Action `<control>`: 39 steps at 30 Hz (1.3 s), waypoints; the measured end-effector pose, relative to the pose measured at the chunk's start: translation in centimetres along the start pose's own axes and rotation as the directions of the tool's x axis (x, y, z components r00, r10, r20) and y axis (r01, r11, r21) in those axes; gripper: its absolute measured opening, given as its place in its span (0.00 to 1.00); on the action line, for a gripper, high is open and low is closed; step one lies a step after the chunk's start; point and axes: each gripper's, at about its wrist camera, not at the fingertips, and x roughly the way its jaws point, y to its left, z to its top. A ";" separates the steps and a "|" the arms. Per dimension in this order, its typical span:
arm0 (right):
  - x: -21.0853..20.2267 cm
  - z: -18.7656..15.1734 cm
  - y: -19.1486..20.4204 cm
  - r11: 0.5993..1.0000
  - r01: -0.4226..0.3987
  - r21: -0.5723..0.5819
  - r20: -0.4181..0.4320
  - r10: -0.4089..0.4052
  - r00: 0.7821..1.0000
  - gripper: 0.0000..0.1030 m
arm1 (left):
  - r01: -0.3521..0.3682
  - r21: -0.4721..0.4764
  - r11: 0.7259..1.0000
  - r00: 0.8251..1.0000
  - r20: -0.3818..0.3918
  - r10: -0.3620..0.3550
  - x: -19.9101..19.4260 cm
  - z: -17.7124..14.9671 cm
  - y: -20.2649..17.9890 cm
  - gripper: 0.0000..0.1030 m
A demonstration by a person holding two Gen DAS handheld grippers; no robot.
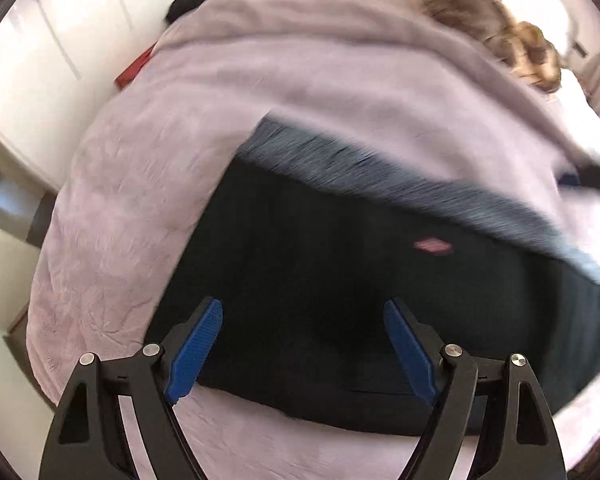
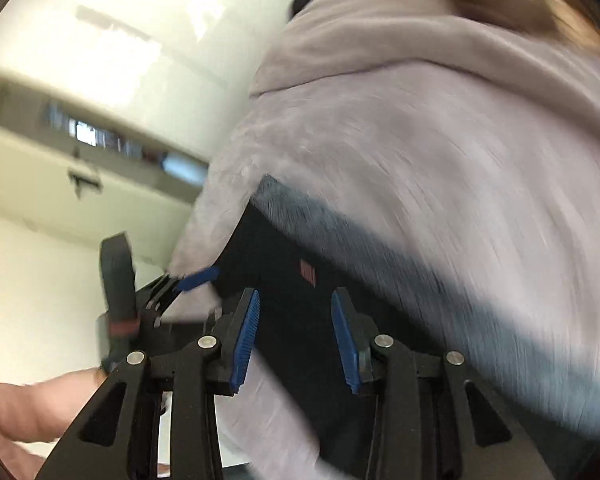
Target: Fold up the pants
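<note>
Our left gripper (image 1: 302,344) has its two blue ribbed pads spread wide with nothing between them, and it hovers over the near part of the dark navy cloth pants (image 1: 340,280). Our right gripper (image 2: 296,342) is spread as well and holds nothing; past its tips the same dark cloth runs away from us, and the left gripper shows just beside the pants' left edge in that view.

The pants lie as one long dark band on the pale lilac textured bedspread (image 1: 180,140). A small pink label (image 1: 432,246) sits on the cloth beyond the left gripper's pads, and a grey-blue strip, blurred, borders the far edge of the pants. We judge the pants to be already doubled leg over leg, since we see one band and not two, though the blur keeps us from being sure. What seems left is folding the band across its length and squaring it up.

Beyond the pants, at the far side of the bedspread, lies a brown furry mass (image 1: 488,28) that we cannot identify.
</note>
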 end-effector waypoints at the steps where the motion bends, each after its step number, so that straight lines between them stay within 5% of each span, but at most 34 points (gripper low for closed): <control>1: 2.6 1.9 0.7 0.999 -0.002 -0.039 -0.042 0.000 0.999 0.40 | -0.008 -0.007 1.000 1.000 -0.010 0.008 0.9 -0.1 -0.1 0.81; 6: 11.6 7.4 2.7 0.982 0.056 -0.181 -0.162 -0.086 0.983 0.40 | 0.029 0.009 1.000 0.998 0.052 -0.029 1.4 -1.6 0.9 0.81; 10: 15.0 8.3 2.8 0.976 0.057 -0.211 -0.252 -0.111 0.961 0.39 | 0.046 0.004 0.999 0.995 0.086 -0.046 1.0 -2.7 2.0 0.81; 12: 15.3 7.8 3.1 0.974 0.031 -0.225 -0.284 -0.096 0.954 0.06 | 0.050 0.000 0.999 0.994 0.095 -0.049 0.7 -3.1 2.4 0.81; 16: 14.7 8.6 5.9 0.951 -0.017 -0.309 -0.269 -0.070 0.961 0.05 | 0.064 -0.018 0.998 0.993 0.101 -0.062 0.6 -3.6 3.0 0.81; 20: 18.4 8.5 4.0 0.945 0.105 -0.309 -0.293 -0.199 0.935 0.05 | 0.037 0.025 0.999 0.993 0.109 -0.039 1.0 -3.8 2.7 0.82; 22: 18.9 8.1 3.0 0.964 0.127 -0.235 -0.270 -0.190 0.944 0.06 | 0.009 0.044 0.999 0.996 0.089 -0.013 1.0 -3.1 2.0 0.81; 24: 16.7 8.1 2.4 0.986 0.108 -0.126 -0.212 -0.134 0.968 0.23 | 0.021 0.036 0.999 0.996 0.084 -0.024 0.2 -2.2 1.9 0.81; 26: 13.0 7.5 1.7 0.989 0.142 -0.047 -0.142 -0.148 0.979 0.26 | 0.046 0.042 0.998 0.993 0.104 -0.050 -0.7 -0.7 1.3 0.81; 30: 6.1 3.6 0.4 0.984 0.167 0.056 -0.069 -0.163 0.984 0.26 | 0.030 0.081 0.996 0.988 0.147 -0.042 -0.5 3.3 -0.9 0.82; 34: 5.1 -1.4 -2.9 0.962 0.198 0.190 -0.114 -0.179 0.977 0.26 | -0.004 0.040 0.999 0.996 0.094 0.001 3.7 7.0 -1.5 0.82; 39: 4.8 -3.0 -6.6 0.909 0.298 0.291 -0.006 -0.310 0.951 0.06 | -0.044 0.020 0.999 0.996 0.074 0.042 5.6 7.7 -1.3 0.84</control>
